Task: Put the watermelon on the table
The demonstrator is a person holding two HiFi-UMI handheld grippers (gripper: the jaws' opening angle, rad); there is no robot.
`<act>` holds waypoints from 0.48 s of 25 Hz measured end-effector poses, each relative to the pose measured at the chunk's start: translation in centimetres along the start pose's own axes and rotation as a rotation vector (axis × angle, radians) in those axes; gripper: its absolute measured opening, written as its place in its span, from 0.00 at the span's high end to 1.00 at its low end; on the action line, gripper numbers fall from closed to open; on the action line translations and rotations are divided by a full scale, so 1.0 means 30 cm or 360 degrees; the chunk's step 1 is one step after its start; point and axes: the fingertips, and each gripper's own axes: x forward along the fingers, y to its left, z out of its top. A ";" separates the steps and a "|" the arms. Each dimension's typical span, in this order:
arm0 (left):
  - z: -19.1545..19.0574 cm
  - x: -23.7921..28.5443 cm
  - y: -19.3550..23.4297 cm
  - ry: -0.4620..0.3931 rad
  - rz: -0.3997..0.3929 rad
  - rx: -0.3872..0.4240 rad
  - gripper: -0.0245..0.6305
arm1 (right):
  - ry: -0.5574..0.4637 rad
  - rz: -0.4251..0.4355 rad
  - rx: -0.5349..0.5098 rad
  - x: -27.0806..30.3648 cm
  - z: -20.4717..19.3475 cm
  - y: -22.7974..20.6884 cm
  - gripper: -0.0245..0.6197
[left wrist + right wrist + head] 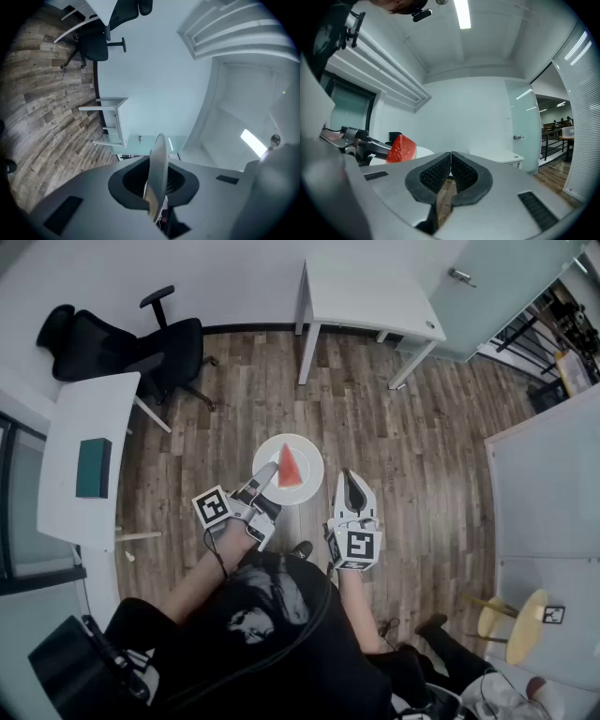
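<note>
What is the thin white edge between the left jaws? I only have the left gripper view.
Observer: A white plate seen edge-on. The left gripper is clamped on its rim.
Operator: Anything on it?
Observer: One watermelon slice, lying on the plate.
Operator: And the other side?
Observer: The right gripper is shut and empty, beside the plate.
</note>
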 end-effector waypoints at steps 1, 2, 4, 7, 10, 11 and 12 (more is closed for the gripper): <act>0.000 0.001 0.002 0.0003 0.0003 -0.0001 0.91 | 0.0004 -0.0006 0.0005 0.000 0.002 0.001 0.94; 0.000 0.002 0.003 0.0005 0.0006 -0.0001 0.91 | 0.0009 -0.0009 0.0008 0.001 0.003 0.003 0.94; 0.003 0.004 0.007 0.0008 0.0007 -0.0002 0.91 | 0.0024 -0.0003 0.0012 0.005 -0.002 0.012 0.94; 0.003 0.009 0.013 0.0019 0.0007 -0.0003 0.91 | 0.0033 0.0016 0.0017 0.010 -0.013 0.018 0.94; 0.003 0.012 0.011 0.0038 0.0010 -0.0012 0.91 | 0.0030 0.0032 0.0009 0.018 -0.012 0.027 0.94; 0.012 0.009 0.010 0.0041 0.0007 -0.0019 0.91 | 0.0033 0.0037 0.0007 0.025 -0.016 0.037 0.94; 0.025 0.003 0.012 0.0043 0.0002 -0.0027 0.91 | 0.0032 0.0044 0.0015 0.034 -0.020 0.052 0.94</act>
